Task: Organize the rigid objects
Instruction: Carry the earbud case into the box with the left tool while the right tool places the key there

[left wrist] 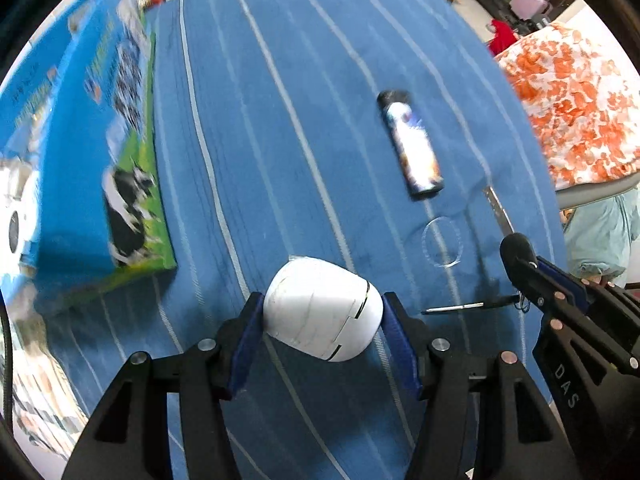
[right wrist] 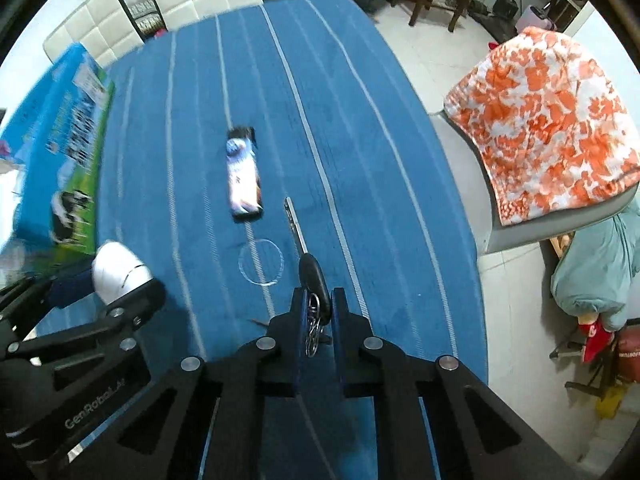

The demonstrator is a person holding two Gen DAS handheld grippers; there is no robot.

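Observation:
My left gripper (left wrist: 322,312) is shut on a white egg-shaped device (left wrist: 322,314), held above the blue striped tablecloth (left wrist: 280,120). It also shows in the right wrist view (right wrist: 118,270) at the lower left. My right gripper (right wrist: 318,300) is shut on a black-headed key (right wrist: 310,268) with a keyring; its metal blade (right wrist: 294,224) points away. The key head shows in the left wrist view (left wrist: 516,250). A printed lighter (left wrist: 412,144) lies on the cloth ahead, also in the right wrist view (right wrist: 242,174). A clear ring (right wrist: 261,263) lies in front of the key.
A blue and green cow-printed carton (left wrist: 92,152) stands along the table's left edge, also in the right wrist view (right wrist: 60,156). A thin pen-like stick (left wrist: 460,307) lies on the cloth. An orange-patterned cloth over a chair (right wrist: 548,128) is at the right. White chairs (right wrist: 160,4) stand behind.

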